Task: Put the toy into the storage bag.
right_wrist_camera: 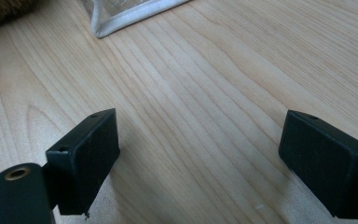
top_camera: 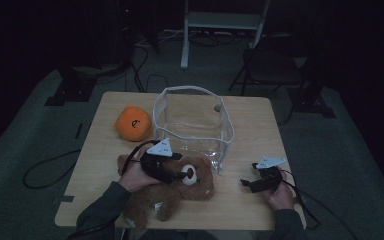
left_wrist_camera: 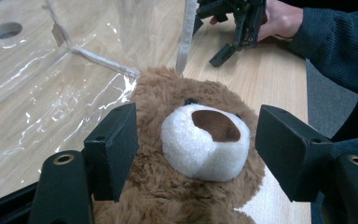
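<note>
The right gripper (right_wrist_camera: pixel 198 163) hangs over the bare wooden table (right_wrist_camera: pixel 223 79) — jaws wide apart, nothing between them. Beyond lies a white-trimmed clear bag corner (right_wrist_camera: pixel 121 16) — brown fur (right_wrist_camera: pixel 0 9) beside it.

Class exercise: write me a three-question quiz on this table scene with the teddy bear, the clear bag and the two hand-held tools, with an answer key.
1. True or false: the left tool has its jaws clamped tight on the teddy bear.
2. Which thing lies to the left of the clear bag in the high view? A) orange plush toy B) book C) cup
3. What lies between the jaws of the right tool?

Key
1. False: the jaws stand apart on either side of the bear's muzzle.
2. A
3. Nothing but the bare wooden table.
</note>
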Demonstrator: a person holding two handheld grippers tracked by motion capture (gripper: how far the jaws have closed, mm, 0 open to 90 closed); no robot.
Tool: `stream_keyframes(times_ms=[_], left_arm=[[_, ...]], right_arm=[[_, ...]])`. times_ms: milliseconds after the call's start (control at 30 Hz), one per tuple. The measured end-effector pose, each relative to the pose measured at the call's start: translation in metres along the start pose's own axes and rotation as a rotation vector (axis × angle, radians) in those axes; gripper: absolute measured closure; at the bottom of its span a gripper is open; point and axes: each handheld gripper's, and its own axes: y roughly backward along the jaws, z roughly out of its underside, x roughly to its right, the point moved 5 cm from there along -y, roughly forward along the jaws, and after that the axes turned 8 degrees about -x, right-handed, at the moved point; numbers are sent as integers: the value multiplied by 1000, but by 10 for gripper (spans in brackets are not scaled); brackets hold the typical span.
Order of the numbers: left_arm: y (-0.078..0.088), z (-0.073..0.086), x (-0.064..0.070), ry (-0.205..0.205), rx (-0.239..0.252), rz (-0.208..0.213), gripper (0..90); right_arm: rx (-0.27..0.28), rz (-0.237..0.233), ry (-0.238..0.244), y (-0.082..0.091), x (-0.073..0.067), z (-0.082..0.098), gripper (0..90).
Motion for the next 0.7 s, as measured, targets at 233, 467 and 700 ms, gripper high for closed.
stream_keyframes(times_ms=[233,467,700], left_arm=[[-6,3,-2,30,-16,-10,214],[-13,4,-1,29,-36,-2,189],[-17,5,-1,29,-41,-1,189]], right_arm=[[0,1,1,0,0,0,114],[0,0,1,0,0,0,114],[0,1,1,0,0,0,114]])
